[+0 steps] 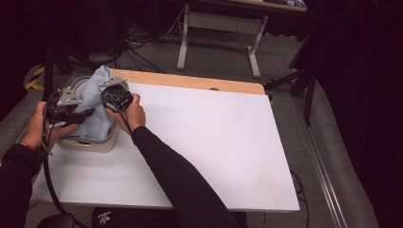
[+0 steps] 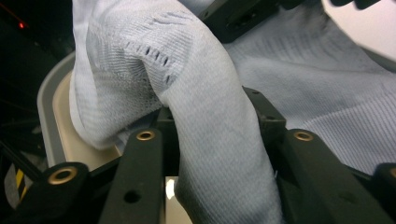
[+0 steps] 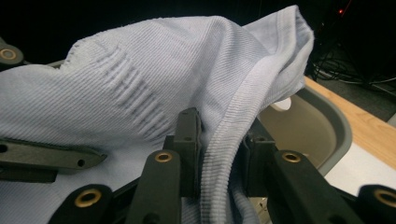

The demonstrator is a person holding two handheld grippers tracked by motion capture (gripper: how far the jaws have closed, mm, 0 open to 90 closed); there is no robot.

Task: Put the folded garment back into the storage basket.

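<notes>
1. I judge the step in hand to be settling the light blue knit garment [image 1: 96, 124] into the beige bin [image 1: 90, 145], which stands at about 10 o'clock on the white surface [image 1: 214, 142], close to its far left corner.
2. The garment is bunched over the bin's mouth, partly inside and partly heaped above the rim, with a peak standing up at 12 o'clock of the bin.
3. My left gripper [image 2: 212, 116] has its fingers [image 2: 164, 123] clamped on a thick rolled fold of the cloth, which fills the gap between them.
4. My right gripper [image 3: 219, 135] has its fingers [image 3: 189, 126] clamped on the ribbed hem band, which runs up between them towards 1 o'clock.
5. Next, I think both fingers need to part so that the cloth drops free, and I should then push the raised peak down below the rim without snagging the knit.
6. The garment is pale blue-grey, finely ribbed and soft, with a patch of slotted openwork and a thicker ribbed edge; it looks limp and creased.
</notes>
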